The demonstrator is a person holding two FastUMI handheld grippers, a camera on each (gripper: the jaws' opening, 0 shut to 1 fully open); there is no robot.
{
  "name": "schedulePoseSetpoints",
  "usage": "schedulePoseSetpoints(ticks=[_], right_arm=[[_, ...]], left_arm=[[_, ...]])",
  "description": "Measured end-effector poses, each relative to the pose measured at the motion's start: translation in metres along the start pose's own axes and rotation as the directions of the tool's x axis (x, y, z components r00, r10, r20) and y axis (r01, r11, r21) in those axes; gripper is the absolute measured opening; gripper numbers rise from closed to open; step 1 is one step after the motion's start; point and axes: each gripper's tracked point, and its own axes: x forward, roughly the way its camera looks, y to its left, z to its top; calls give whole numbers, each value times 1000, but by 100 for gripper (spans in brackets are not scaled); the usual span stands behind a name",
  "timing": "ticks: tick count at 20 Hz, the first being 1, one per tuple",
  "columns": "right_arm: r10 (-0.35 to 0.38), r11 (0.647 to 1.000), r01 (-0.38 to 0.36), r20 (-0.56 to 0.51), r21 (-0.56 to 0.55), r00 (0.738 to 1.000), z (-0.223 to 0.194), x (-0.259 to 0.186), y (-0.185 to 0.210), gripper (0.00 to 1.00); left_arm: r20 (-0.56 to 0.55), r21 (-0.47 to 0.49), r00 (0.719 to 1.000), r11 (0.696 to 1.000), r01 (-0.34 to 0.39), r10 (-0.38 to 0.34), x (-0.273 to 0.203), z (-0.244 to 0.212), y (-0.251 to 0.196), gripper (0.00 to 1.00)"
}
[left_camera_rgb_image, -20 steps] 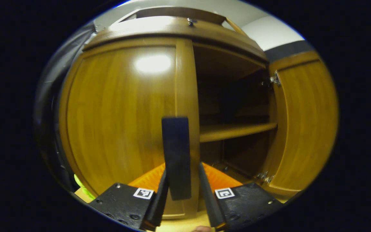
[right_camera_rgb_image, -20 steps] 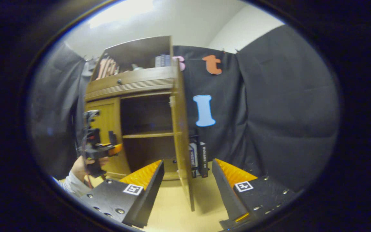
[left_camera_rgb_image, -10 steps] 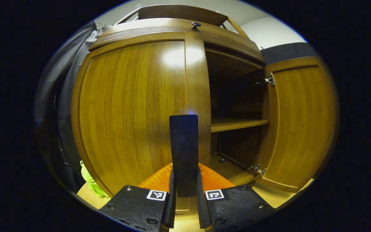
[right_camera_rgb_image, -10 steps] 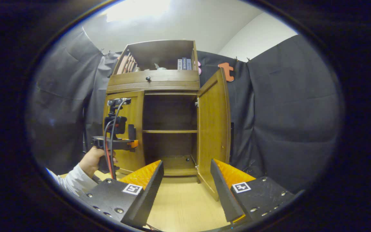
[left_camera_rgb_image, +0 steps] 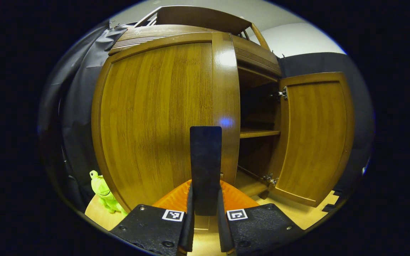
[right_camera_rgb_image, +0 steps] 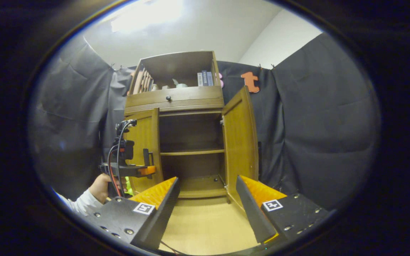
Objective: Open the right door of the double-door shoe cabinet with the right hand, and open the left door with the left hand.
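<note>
The wooden shoe cabinet [right_camera_rgb_image: 180,103] stands straight ahead in the right gripper view. Its right door [right_camera_rgb_image: 241,142] is swung wide open, also seen as the right door [left_camera_rgb_image: 313,138] in the left gripper view. The left door [left_camera_rgb_image: 162,117] stands slightly ajar, looming close in the left gripper view. My left gripper [left_camera_rgb_image: 205,193] is shut on the left door's upright black handle [left_camera_rgb_image: 205,160]. In the right gripper view a hand [right_camera_rgb_image: 101,185] holds that left gripper [right_camera_rgb_image: 144,170] at the left door [right_camera_rgb_image: 144,149]. My right gripper [right_camera_rgb_image: 208,193] hangs open and back from the cabinet, holding nothing.
Inside the cabinet is a bare inner shelf [right_camera_rgb_image: 190,152]. A drawer with a knob [right_camera_rgb_image: 168,97] and an open top shelf with books [right_camera_rgb_image: 203,78] sit above the doors. A green plush toy [left_camera_rgb_image: 102,188] lies on the wooden floor [right_camera_rgb_image: 205,220] left of the cabinet.
My left gripper closed on the left door's handle and the door has started swinging outward. My right gripper has let go of the right door's edge and backed away from it.
</note>
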Motion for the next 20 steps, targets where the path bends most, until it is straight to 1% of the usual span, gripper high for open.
schedulePoseSetpoints(ticks=[4,8,12,17,20], right_arm=[[-1,1000,1,-1,-7,1000,9,-4,14,94],[5,1000,-5,-3,-14,1000,14,-8,27,94],[52,998,-52,-5,35,999,13,-14,41,94],[24,999,-23,-17,32,1000,7,-9,35,94],[29,998,-28,-8,51,1000,10,-10,35,94]], left_arm=[[-11,-20,1000,1000,22,-22,-5,1,-2,30],[-12,-5,1000,1000,26,-26,-5,5,0,30],[-18,-18,999,999,42,-43,-11,4,0,30],[-12,-12,999,999,46,-47,-18,4,2,29],[-18,-34,999,999,42,-43,-20,4,4,29]])
